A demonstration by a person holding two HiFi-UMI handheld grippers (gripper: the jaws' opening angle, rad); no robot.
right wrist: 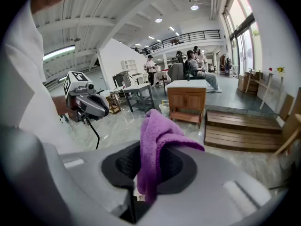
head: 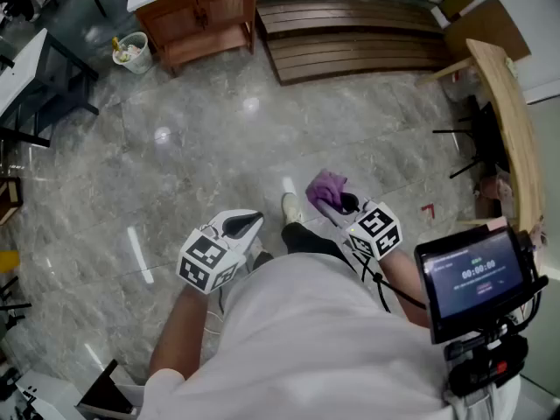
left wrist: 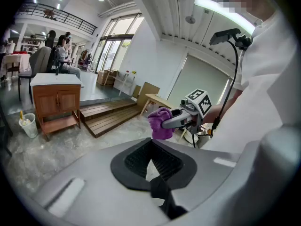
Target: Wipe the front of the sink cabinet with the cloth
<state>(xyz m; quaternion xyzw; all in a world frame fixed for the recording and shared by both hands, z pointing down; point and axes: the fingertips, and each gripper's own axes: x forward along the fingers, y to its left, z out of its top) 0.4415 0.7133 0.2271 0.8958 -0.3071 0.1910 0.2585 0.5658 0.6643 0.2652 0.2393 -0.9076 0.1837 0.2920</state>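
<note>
The wooden sink cabinet [head: 197, 11] with a white top stands far across the floor; it also shows in the left gripper view [left wrist: 56, 97] and the right gripper view [right wrist: 186, 98]. A purple cloth [head: 327, 187] hangs from my right gripper [head: 339, 205], which is shut on it. The cloth [right wrist: 156, 138] drapes over the right gripper's [right wrist: 149, 163] dark pads. My left gripper [head: 248, 225] is held at waist height to the left, shut with nothing in it [left wrist: 151, 147]. Both grippers are well away from the cabinet.
A low wooden platform [head: 350, 38] lies right of the cabinet and a small white bin [head: 131, 51] left of it. A wooden table [head: 507, 121] runs along the right. A screen on a mount [head: 477, 274] sits near my right side. Grey marble floor [head: 201, 147] lies between.
</note>
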